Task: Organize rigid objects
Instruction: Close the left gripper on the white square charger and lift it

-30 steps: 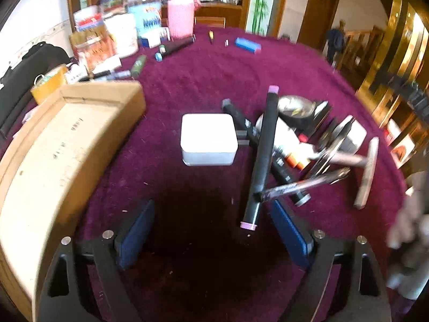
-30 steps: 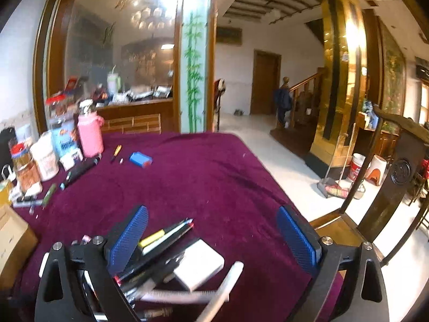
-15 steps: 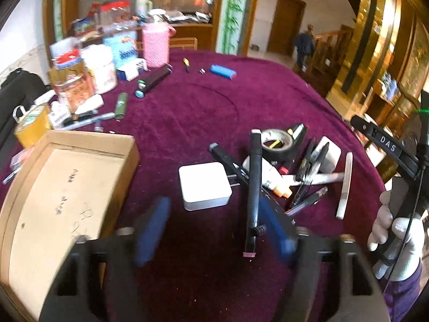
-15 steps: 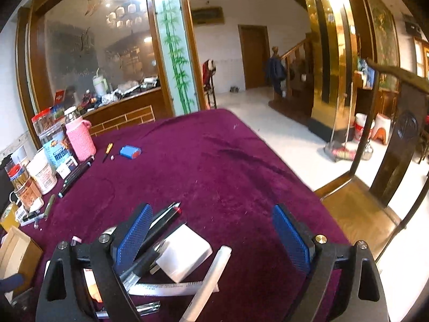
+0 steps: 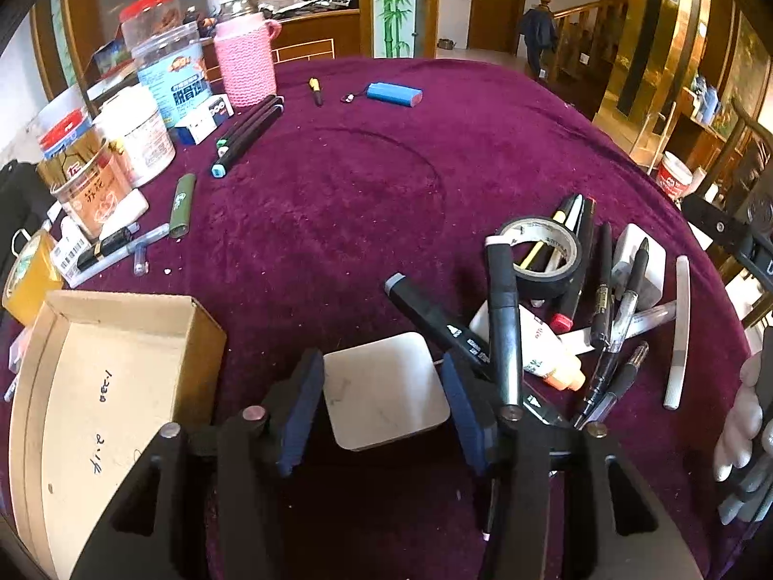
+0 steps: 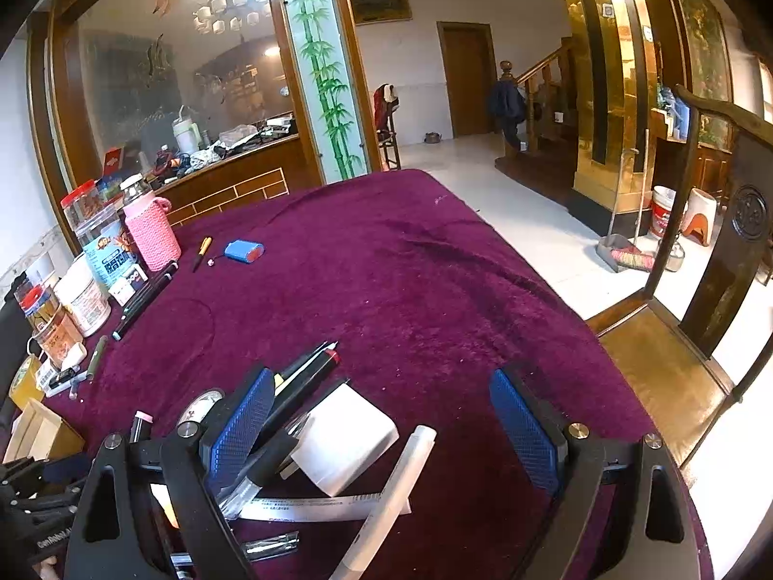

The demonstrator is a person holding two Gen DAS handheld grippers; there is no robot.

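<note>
The left gripper had been brought forward across the tabletop until the white square box lay between its fingers. One second earlier the box was seen well ahead of the widely spread fingers; at this moment the fingers were closing around it, and a narrow gap was visible on each side, so no clamping was confirmed. A black marker from the pile was seen just beside the right-hand pad.

The right gripper was held with its fingers wide apart and empty above the pile of pens, with a white charger block and a white stick below it.

The grasp stage was judged to be under way, and the open cardboard box just beside the left gripper was judged the likely destination.
</note>
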